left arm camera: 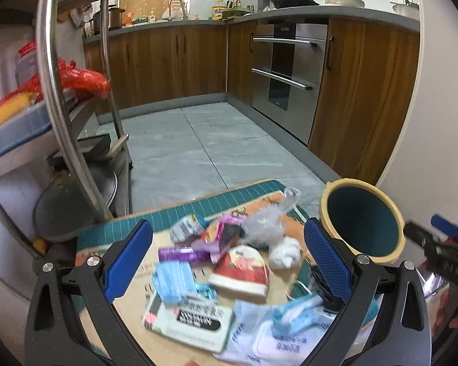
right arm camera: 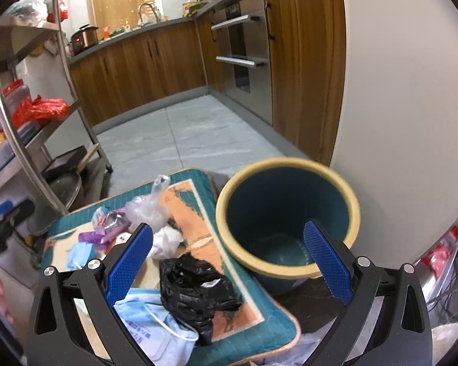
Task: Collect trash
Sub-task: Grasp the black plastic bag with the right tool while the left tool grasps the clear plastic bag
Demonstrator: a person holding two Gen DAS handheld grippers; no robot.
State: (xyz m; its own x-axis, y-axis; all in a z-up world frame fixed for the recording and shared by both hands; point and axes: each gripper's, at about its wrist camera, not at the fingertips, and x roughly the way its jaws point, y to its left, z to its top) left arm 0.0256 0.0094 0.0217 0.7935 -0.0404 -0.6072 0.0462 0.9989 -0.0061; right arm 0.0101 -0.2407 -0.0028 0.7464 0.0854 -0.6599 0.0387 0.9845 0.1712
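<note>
Both tools were spread wide with nothing between the blue pads. The left tool (left arm camera: pixel 228 259) hovered over a trash pile on a teal mat (left arm camera: pixel 155 213): a red-and-white paper cup (left arm camera: pixel 241 270) on its side, a purple wrapper (left arm camera: pixel 184 253) just left of it, a blue face mask (left arm camera: pixel 174 280) below that, a flat green-white box (left arm camera: pixel 187 320) nearest the camera, a clear plastic bag (left arm camera: pixel 265 222) and a white paper wad (left arm camera: pixel 285 253) toward the far right. All blurry, labels unreadable. The teal bin (left arm camera: pixel 363 219) with its cream rim stood right of the pile, at the mat's edge.

The right tool (right arm camera: pixel 228 260) hung near the bin (right arm camera: pixel 287 213), its right pad in front of the rim, touching or not I could not tell. The bin looked empty inside. A crumpled black plastic bag (right arm camera: pixel 198 289) lay on the mat (right arm camera: pixel 256 305) between that tool's pads, beside a blue mask (right arm camera: pixel 149 314). The left tool (right arm camera: pixel 3 222) showed at the far left edge.
</note>
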